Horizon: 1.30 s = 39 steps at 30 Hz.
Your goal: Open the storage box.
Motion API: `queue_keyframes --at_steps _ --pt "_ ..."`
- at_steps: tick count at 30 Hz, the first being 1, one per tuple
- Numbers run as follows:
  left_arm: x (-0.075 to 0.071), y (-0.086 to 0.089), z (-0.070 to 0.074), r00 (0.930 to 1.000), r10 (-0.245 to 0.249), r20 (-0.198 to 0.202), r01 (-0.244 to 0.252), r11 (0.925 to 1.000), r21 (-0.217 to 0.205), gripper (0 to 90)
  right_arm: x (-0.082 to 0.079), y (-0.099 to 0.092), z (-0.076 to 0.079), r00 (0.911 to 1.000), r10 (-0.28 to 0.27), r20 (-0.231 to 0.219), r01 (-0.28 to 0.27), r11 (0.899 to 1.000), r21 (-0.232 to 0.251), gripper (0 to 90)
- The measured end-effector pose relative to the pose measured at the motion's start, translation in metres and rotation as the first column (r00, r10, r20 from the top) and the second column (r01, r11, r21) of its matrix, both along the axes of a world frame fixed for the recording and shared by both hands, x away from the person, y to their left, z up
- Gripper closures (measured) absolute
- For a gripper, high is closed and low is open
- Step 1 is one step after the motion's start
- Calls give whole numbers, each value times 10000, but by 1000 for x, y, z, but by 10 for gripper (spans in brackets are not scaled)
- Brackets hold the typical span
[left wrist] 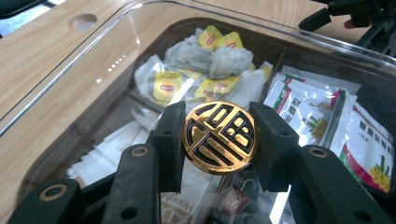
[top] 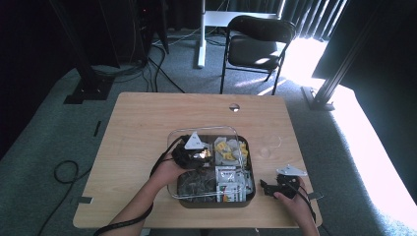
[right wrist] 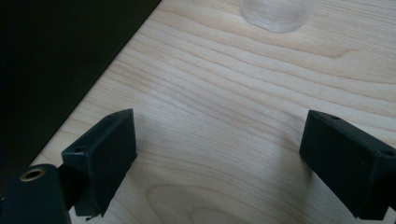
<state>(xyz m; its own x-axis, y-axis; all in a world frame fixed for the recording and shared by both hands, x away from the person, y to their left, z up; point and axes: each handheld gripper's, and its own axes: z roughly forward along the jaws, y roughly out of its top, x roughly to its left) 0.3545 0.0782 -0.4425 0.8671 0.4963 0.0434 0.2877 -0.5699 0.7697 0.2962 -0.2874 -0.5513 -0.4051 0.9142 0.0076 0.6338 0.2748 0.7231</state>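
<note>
A dark compartment box [top: 216, 201] sits at the near middle of the wooden table [top: 142, 128]. Its clear lid [top: 206, 132] lies over it, and the frames leave unclear whether it is raised. My left gripper [top: 195, 155] is shut on the lid's round gold-and-black knob [left wrist: 219, 137], one jaw on each side. Under the lid lie yellow-tagged tea bags [left wrist: 205, 60] and white printed sachets [left wrist: 308, 107]. My right gripper [top: 265, 188] rests open over bare table [right wrist: 217, 154] to the right of the box, with nothing between its jaws.
A small clear cup [top: 269, 146] stands on the table right of the box, ahead of the right gripper's jaws [right wrist: 275, 11]. A cable hole [top: 234, 107] marks the far table edge. A black folding chair [top: 255, 44] stands beyond the table.
</note>
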Motion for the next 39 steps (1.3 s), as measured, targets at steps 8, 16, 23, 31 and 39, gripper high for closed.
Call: queue_keyframes --at_steps 8,16,23,31,39 --pt "0 20 6 9993 368 93 -368 9993 -28 590 0 0 0 10000 0 0 0 10000 1 103" --pt "0 46 9 9952 963 145 -963 9953 -24 590 0 0 0 10000 -7 -9 7 10000 4 103" --pt "0 67 4 9900 1411 50 -1411 9900 30 590 0 0 0 10000 -18 -22 18 10000 15 103" --pt "-3 82 -3 9841 1774 9 -1774 9841 119 590 0 0 0 10000 -18 -22 18 10000 9 103" --pt "-4 113 -3 9679 2511 -69 -2512 9678 -137 590 0 0 0 10000 -15 -21 15 10000 10 103"
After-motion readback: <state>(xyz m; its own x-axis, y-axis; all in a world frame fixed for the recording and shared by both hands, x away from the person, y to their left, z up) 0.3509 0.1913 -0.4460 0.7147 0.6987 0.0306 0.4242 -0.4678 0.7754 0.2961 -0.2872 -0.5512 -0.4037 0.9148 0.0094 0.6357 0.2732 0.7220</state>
